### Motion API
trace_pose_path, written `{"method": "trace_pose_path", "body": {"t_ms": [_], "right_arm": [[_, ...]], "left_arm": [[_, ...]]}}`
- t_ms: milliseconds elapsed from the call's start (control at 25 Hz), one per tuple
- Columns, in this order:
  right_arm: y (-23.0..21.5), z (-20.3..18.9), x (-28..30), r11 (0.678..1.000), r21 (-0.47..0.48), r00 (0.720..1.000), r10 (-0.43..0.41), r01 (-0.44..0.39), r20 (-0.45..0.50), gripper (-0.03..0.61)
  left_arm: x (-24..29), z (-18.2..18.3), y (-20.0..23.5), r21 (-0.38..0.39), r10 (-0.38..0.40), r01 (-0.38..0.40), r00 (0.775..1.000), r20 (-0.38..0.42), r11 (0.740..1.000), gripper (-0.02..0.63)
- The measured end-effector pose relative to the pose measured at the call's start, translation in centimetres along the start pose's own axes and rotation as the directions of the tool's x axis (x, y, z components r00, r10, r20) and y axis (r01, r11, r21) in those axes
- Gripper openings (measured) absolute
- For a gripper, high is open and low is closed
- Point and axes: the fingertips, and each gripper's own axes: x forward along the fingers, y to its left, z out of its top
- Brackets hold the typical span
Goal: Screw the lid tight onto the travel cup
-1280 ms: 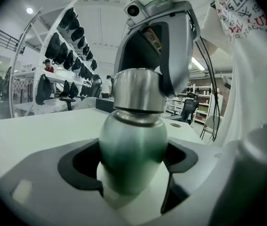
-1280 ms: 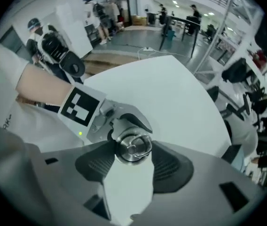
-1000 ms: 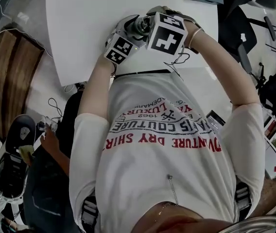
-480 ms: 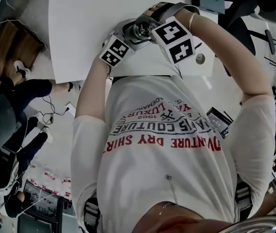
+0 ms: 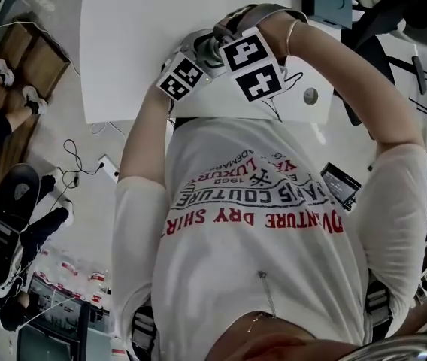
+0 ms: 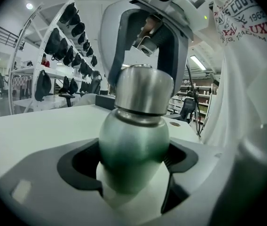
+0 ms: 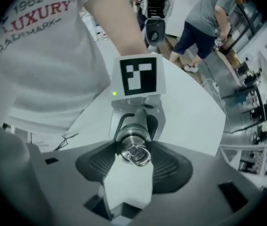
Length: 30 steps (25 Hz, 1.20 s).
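The left gripper (image 6: 132, 167) has its fingers clamped on the body of the travel cup (image 6: 132, 140) and holds it upright over the near part of the bench (image 5: 138, 21). The lid (image 6: 144, 91) sits on the cup mouth. The right gripper (image 7: 134, 150) points down onto it. Its fingers have just been closing and press both sides of the lid. Judgement: the lid is seated, but its tightness is unconfirmed. Remaining: tightening turns, then release.
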Motion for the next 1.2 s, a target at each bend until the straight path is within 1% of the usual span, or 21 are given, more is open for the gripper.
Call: {"method": "trace_pose_path", "body": {"t_ms": [40, 80, 160, 240, 320, 440, 520, 560, 600, 640, 760, 840, 880, 920, 960, 1000, 1080, 1120, 1200], "right_arm": [[-0.3, 0.0, 0.1, 0.997, 0.078, 1.000, 0.009, -0.009, 0.006, 0.242], [-0.5, -0.1, 0.1, 0.986, 0.163, 1.000, 0.024, -0.026, 0.016, 0.242], [-1.0, -0.4, 0.0, 0.949, 0.311, 0.998, 0.055, -0.061, 0.027, 0.242], [-1.3, -0.9, 0.1, 0.904, 0.423, 0.997, 0.074, -0.069, 0.003, 0.242], [-1.7, -1.4, 0.2, 0.846, 0.529, 0.996, 0.085, -0.063, -0.019, 0.242], [-2.1, -1.7, 0.1, 0.737, 0.673, 0.997, 0.080, -0.061, 0.004, 0.242], [-2.1, -1.7, 0.0, 0.671, 0.739, 0.998, 0.057, -0.054, 0.021, 0.242], [-2.1, -1.7, -0.1, 0.652, 0.757, 0.999, 0.041, -0.048, 0.028, 0.242], [-2.1, -1.6, -0.2, 0.647, 0.762, 0.999, 0.023, -0.041, 0.034, 0.242], [-2.1, -1.5, -0.4, 0.659, 0.752, 0.999, 0.000, -0.031, 0.041, 0.244], [-1.6, -1.4, -0.7, 0.737, 0.675, 0.994, -0.070, -0.001, 0.078, 0.244], [-1.1, -1.5, -0.9, 0.764, 0.646, 0.990, -0.099, 0.009, 0.104, 0.283], [-0.9, -1.6, -1.1, 0.776, 0.630, 0.988, -0.116, 0.023, 0.107, 0.290], [-0.9, -1.8, -1.4, 0.796, 0.604, 0.985, -0.137, 0.046, 0.106, 0.291], [-0.8, -1.9, -1.7, 0.824, 0.561, 0.981, -0.160, 0.074, 0.106, 0.291], [-0.7, -1.9, -2.1, 0.861, 0.498, 0.977, -0.182, 0.103, 0.113, 0.291], [-0.1, -1.4, -2.5, 0.935, 0.323, 0.968, -0.205, 0.149, 0.145, 0.291], [0.2, -1.2, -2.6, 0.957, 0.236, 0.965, -0.207, 0.166, 0.163, 0.291], [0.4, -1.0, -2.3, 0.978, 0.111, 0.962, -0.195, 0.177, 0.190, 0.291]], "left_arm": [[0.0, 0.0, 0.1, 0.000, 0.000, 0.000, 1.000, -0.001, 1.000, 0.396], [0.1, 0.0, 0.2, -0.001, 0.000, 0.000, 1.000, -0.002, 1.000, 0.397], [0.2, 0.0, 0.3, -0.001, 0.002, -0.002, 1.000, -0.003, 1.000, 0.396], [0.4, 0.1, 0.5, -0.001, 0.002, -0.002, 1.000, -0.004, 1.000, 0.396], [0.5, 0.5, 0.8, 0.001, 0.008, -0.008, 1.000, 0.000, 1.000, 0.396], [0.3, 1.0, 1.1, 0.004, 0.023, -0.023, 1.000, 0.006, 1.000, 0.396], [0.4, 0.5, 0.8, 0.007, 0.021, -0.021, 1.000, 0.003, 1.000, 0.396], [0.4, 0.3, 0.7, 0.009, 0.021, -0.021, 1.000, 0.004, 1.000, 0.396], [0.4, 0.3, 0.7, 0.010, 0.022, -0.022, 1.000, 0.005, 1.000, 0.396], [0.4, 0.3, 0.7, 0.011, 0.022, -0.022, 1.000, 0.005, 1.000, 0.396], [0.6, 0.5, 0.6, 0.010, 0.017, -0.017, 1.000, 0.005, 1.000, 0.396], [0.7, 0.4, 0.5, 0.009, 0.014, -0.014, 1.000, 0.004, 1.000, 0.396], [0.7, 0.4, 0.5, 0.009, 0.014, -0.014, 1.000, 0.004, 1.000, 0.396], [0.7, 0.3, 0.5, 0.009, 0.013, -0.013, 1.000, 0.003, 1.000, 0.396], [0.6, 0.3, 0.5, 0.008, 0.013, -0.013, 1.000, 0.003, 1.000, 0.396], [0.6, 0.2, 0.4, 0.008, 0.011, -0.011, 1.000, 0.002, 1.000, 0.397], [0.6, 0.2, 0.3, 0.007, 0.009, -0.009, 1.000, 0.000, 1.000, 0.397], [0.7, 0.2, 0.2, 0.007, 0.009, -0.009, 1.000, -0.001, 1.000, 0.397], [0.8, 0.4, 0.2, 0.007, 0.010, -0.009, 1.000, -0.004, 1.000, 0.397]]}}
